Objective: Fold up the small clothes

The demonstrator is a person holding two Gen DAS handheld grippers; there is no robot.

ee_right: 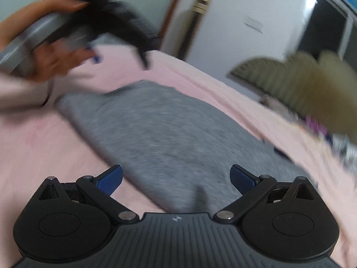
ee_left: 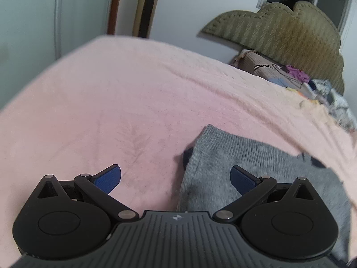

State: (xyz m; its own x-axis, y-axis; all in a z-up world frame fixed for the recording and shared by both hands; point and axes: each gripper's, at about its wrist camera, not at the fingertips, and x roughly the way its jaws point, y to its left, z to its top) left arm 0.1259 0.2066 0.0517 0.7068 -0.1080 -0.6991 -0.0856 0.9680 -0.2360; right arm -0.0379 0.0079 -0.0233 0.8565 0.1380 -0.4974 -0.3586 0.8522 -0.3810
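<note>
The left gripper (ee_left: pixel 175 179) hangs with its blue-padded fingers (ee_left: pixel 109 178) spread wide and nothing between them. Under its right finger lies a grey ribbed knit garment (ee_left: pixel 223 167), spread flat on the pink fleecy blanket (ee_left: pixel 111 100); its left finger is over bare blanket. Farther ahead and to the right, a heap of mixed clothes (ee_left: pixel 312 84) sits by an olive quilted headboard (ee_left: pixel 279 26).

The right gripper (ee_right: pixel 176 179) is likewise released, fingers apart and holding nothing. The grey garment (ee_right: pixel 156 129) stretches away directly ahead of it, between and beyond the fingertips. At the garment's far left end, blurred, the person's hand (ee_right: pixel 55 60) grips the other tool. The headboard (ee_right: pixel 301 78) shows far right, smeared by motion.
</note>
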